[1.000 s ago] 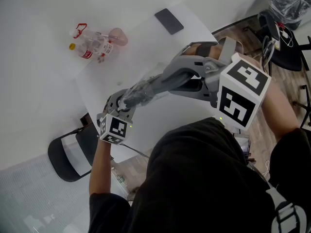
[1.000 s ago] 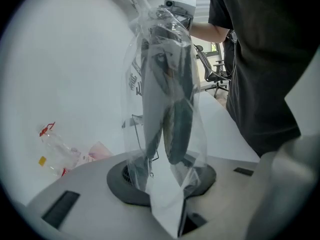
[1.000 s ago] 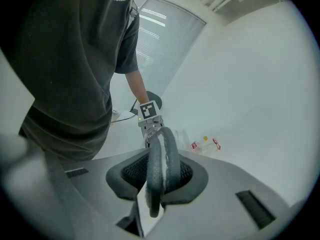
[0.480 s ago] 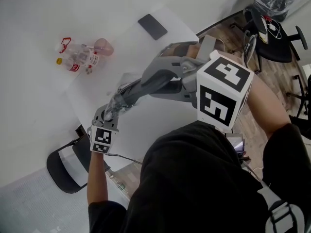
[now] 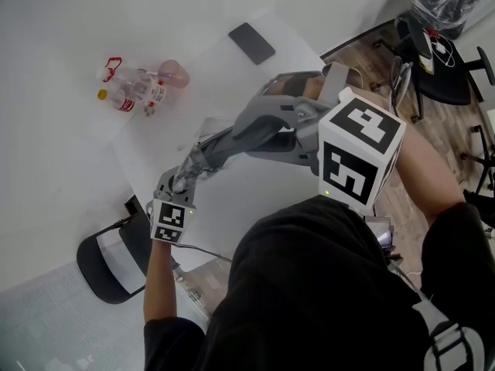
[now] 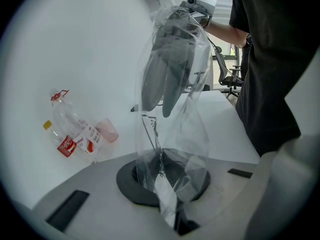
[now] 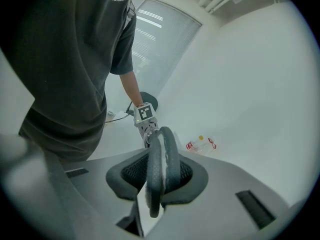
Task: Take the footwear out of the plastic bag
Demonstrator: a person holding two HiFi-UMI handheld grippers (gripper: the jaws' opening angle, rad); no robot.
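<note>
Left claw is pinched together on the tail of one clear, crinkled plastic bag. Right claw clamps two flat grey slippers, which sit sheathed in the bag stretched between both claws.

This looks like an office. Black swivel chairs stand on wood flooring just past the white table. Slatted window blinds hang near that table.

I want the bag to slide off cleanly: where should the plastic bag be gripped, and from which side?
Pinch the plastic bag's slack tail past the footwear, coming from the end opposite the right gripper: only empty film hangs there.
</note>
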